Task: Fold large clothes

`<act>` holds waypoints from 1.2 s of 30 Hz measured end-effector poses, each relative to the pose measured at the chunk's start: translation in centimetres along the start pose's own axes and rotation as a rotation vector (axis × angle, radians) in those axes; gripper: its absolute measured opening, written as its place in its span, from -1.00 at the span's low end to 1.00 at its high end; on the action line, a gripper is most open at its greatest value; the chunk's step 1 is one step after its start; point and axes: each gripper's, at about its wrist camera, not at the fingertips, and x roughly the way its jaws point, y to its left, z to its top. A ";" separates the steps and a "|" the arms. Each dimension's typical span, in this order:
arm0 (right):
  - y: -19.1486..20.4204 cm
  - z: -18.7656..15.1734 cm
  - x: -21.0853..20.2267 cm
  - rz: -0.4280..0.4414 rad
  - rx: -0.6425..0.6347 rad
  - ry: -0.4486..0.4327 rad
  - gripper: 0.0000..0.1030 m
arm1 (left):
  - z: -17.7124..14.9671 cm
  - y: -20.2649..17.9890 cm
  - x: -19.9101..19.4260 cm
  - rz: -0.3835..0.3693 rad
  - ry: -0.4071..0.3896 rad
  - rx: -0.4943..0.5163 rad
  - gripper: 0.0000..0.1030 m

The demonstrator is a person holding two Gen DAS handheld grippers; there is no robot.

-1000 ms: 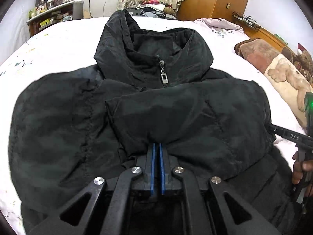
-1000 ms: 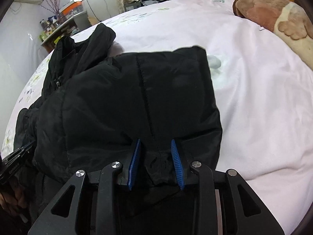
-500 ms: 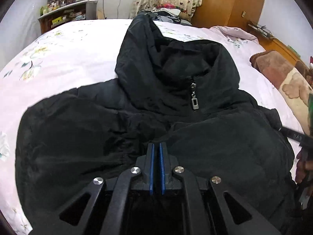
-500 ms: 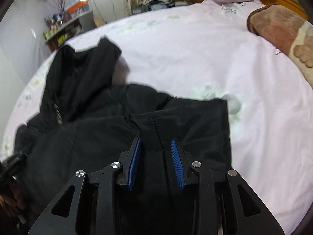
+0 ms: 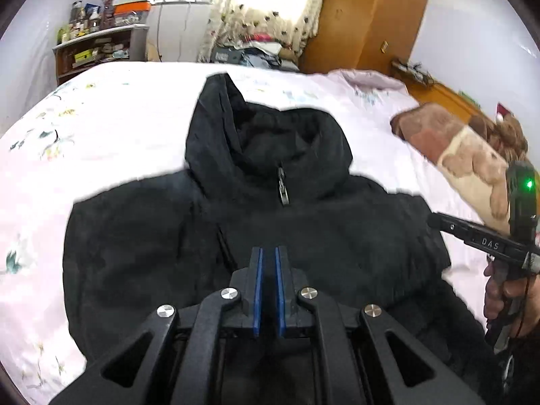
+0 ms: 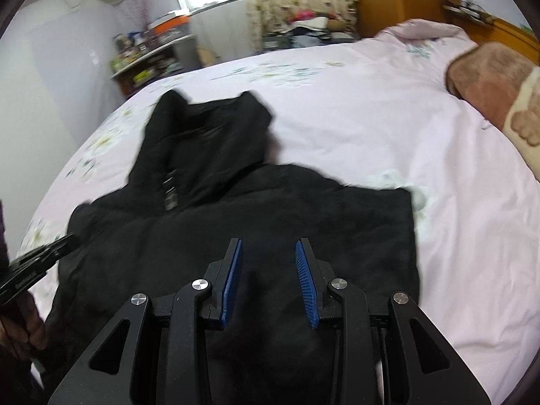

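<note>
The left gripper [image 5: 267, 271] has its blue pads pressed almost together, with nothing visibly caught between them; the black jacket [image 5: 256, 236] lies just beyond and below the tips. The right gripper [image 6: 269, 270] stands part open, with dark cloth showing in the gap, but I cannot tell whether the pads grip it.

The jacket lies on the pink bedsheet [image 6: 371, 118] and fills the lower middle of both views. Its long axis runs away from the fingers, up the frame, to the hood [image 5: 236, 128] and zipper pull [image 5: 282, 190]. Both grippers sit at the near hem, left and right of centre, about equally close.

Compared with a second ago, both cameras sit higher and further back: more bed and room show, and the folded sleeve panel that then lay right at the fingers now looks flatter.
</note>
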 end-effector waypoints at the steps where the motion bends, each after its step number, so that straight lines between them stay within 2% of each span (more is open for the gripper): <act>1: 0.8 -0.6 0.3 0.009 -0.013 0.014 -0.37 | -0.6 0.0 0.7 0.012 0.028 0.007 -0.85; 3: 1.9 -1.5 1.8 0.020 -0.034 0.064 -0.37 | -1.5 0.4 2.5 0.028 0.090 -0.018 -0.85; 5: 2.4 -2.5 3.7 0.001 -0.045 0.118 -0.37 | -2.1 0.8 3.3 0.041 0.107 -0.021 -0.84; 9: 2.7 -2.7 4.3 -0.008 -0.051 0.129 -0.34 | -2.3 0.9 2.7 0.045 0.107 -0.010 -0.84; 14: 3.0 -2.1 3.0 0.001 -0.058 0.120 -0.33 | -1.1 1.1 0.7 0.023 0.090 -0.016 -0.83; 18: 3.3 -0.2 1.7 0.028 -0.053 0.080 -0.27 | 1.8 1.5 -0.9 0.001 0.041 -0.027 -0.28; 22: 3.2 3.0 1.8 0.061 -0.018 0.047 -0.19 | 5.5 2.3 -1.2 0.004 -0.012 -0.020 0.04; 27: 2.8 7.6 3.9 0.055 -0.022 0.037 -0.18 | 10.7 3.9 0.6 0.042 -0.043 -0.016 0.09; 29: 2.5 9.4 5.2 0.062 -0.007 0.043 -0.15 | 12.4 4.7 1.9 0.046 -0.035 -0.028 0.12; 32: 1.7 11.7 7.4 0.074 0.019 0.054 0.01 | 14.6 6.2 4.5 0.057 -0.015 -0.061 0.14; 36: 0.5 14.4 10.2 0.086 0.062 0.068 0.01 | 17.3 7.8 8.4 0.083 0.020 -0.077 0.15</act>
